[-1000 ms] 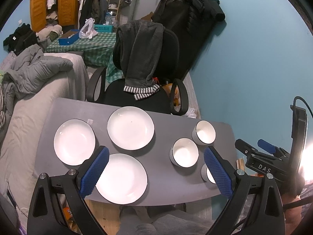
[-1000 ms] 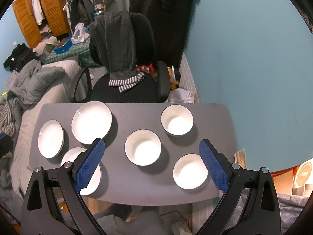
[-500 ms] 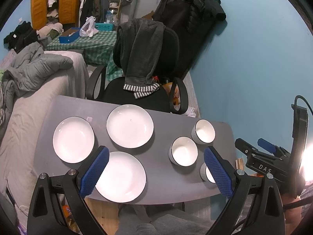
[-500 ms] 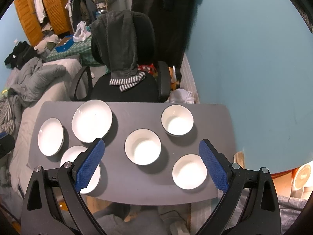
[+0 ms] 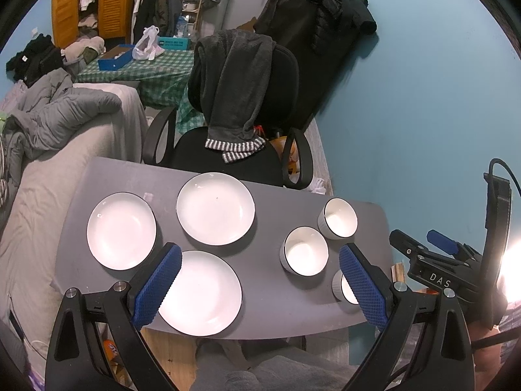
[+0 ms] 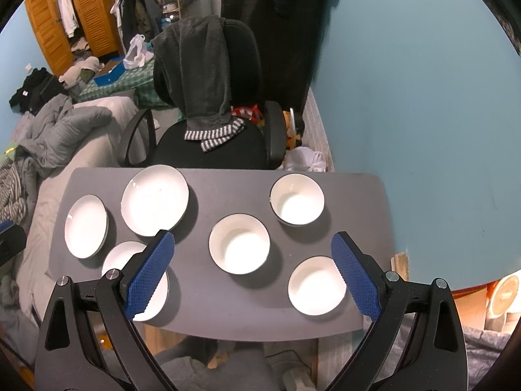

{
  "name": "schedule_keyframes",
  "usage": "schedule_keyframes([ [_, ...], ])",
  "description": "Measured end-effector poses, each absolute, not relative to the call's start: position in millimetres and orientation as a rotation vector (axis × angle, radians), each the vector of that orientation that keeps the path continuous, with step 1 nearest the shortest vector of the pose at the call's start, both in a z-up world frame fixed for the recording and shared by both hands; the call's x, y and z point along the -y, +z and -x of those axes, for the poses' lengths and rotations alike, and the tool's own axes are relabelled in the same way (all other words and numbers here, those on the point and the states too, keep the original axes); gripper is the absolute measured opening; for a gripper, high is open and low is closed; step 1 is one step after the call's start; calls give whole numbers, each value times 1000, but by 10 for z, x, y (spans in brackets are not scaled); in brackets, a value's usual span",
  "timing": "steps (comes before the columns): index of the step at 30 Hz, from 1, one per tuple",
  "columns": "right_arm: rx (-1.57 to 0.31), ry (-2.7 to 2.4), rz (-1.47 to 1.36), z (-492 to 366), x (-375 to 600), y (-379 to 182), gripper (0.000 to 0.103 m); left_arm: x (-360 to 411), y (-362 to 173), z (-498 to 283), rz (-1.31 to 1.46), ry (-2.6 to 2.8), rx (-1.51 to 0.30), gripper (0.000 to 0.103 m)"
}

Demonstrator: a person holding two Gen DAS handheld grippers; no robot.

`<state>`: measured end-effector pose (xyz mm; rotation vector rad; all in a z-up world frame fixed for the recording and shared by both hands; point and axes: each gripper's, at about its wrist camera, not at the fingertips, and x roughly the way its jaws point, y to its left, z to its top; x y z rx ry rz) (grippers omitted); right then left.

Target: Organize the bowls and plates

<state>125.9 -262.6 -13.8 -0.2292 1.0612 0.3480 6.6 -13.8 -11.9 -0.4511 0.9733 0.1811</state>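
Three white plates lie on the left half of the grey table (image 5: 267, 293): a near plate (image 5: 202, 293), a left plate (image 5: 121, 231) and a far plate (image 5: 215, 208). Three white bowls stand on the right: a middle bowl (image 6: 239, 243), a far bowl (image 6: 297, 204) and a near bowl (image 6: 316, 285). My left gripper (image 5: 260, 280) is open and empty, held high above the table's near edge. My right gripper (image 6: 254, 270) is open and empty, high above the bowls. The right gripper's body also shows in the left wrist view (image 5: 436, 267).
A black office chair (image 6: 211, 123) with a dark garment draped over it stands at the table's far side. A bed with grey bedding (image 5: 58, 137) lies to the left. A blue wall (image 6: 423, 97) is on the right. A white fan (image 6: 504, 293) sits low on the right.
Both grippers have shifted only slightly; the table sits a little lower and nearer in both views. No plate or bowl has moved.
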Motion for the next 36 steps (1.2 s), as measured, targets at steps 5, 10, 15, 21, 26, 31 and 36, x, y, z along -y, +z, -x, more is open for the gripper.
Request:
schedule_keyframes([
  [5, -1060, 348, 230, -1259, 2625, -139, 97, 141, -120, -65, 451, 181, -973, 99],
  [10, -1063, 349, 229, -1263, 2626, -140, 97, 142, -122, -68, 451, 181, -974, 99],
  [15, -1062, 349, 229, -1263, 2625, -140, 97, 132, -114, -63, 452, 181, -975, 99],
  [21, -1060, 349, 234, -1260, 2617, -143, 97, 115, -117, -67, 457, 184, -976, 99],
  [26, -1060, 362, 250, -1225, 2529, -151, 97, 82, -139, -67, 467, 187, -981, 99],
  [31, -1065, 366, 271, -1226, 2459, -179, 97, 11, -157, -53, 472, 195, -980, 99],
  [36, -1067, 388, 292, -1223, 2335, -205, 97, -84, -212, -26, 475, 218, -983, 99],
])
